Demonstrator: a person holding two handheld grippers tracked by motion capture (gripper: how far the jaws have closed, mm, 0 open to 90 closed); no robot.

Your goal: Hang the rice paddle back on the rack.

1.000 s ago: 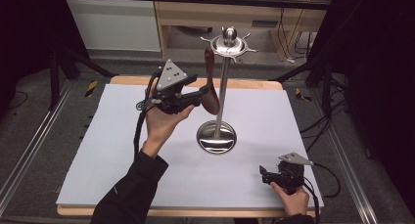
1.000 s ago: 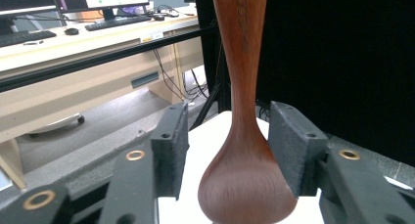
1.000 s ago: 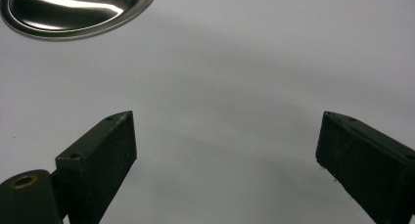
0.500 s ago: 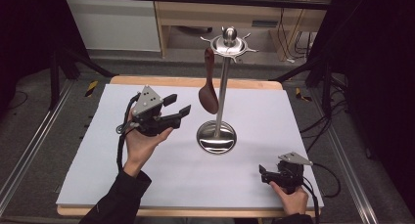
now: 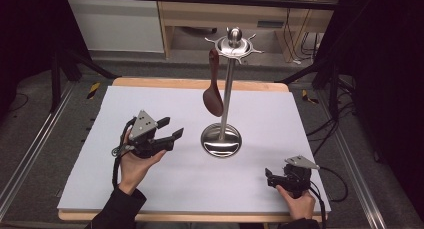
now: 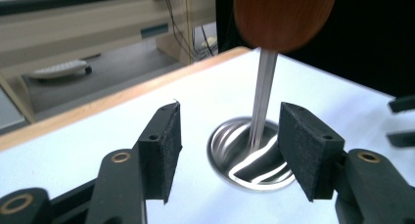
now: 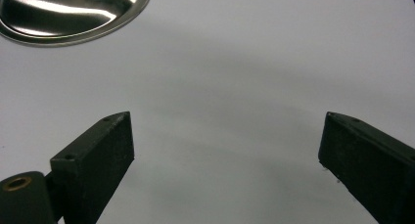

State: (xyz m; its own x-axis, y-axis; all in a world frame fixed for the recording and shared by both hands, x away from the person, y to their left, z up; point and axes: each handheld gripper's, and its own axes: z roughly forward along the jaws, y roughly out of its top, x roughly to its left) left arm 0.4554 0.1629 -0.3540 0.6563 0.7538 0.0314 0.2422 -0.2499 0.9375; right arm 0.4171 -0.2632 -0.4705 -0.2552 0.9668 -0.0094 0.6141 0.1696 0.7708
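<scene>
A steel utensil stand rises from a round base at the middle of the white mat. From a hook at its top hangs a brown wooden spoon, bowl down. My left gripper floats left of the base, pointing at it, well apart from the spoon. Its jaws have just been opening and nothing is between them. Along the left gripper I see the pole and the spoon bowl above. My right gripper rests at the front right, open over bare mat.
The white mat covers a wooden table. A corner of the stand base lies far ahead of the right jaws. Black frame legs and cables stand on the floor beyond the table, with a wooden cabinet behind.
The left hand has drawn back from the hanging spoon, down and to the front left, with its jaws wider. The spoon stays hanging on the stand. The right gripper has kept still.
</scene>
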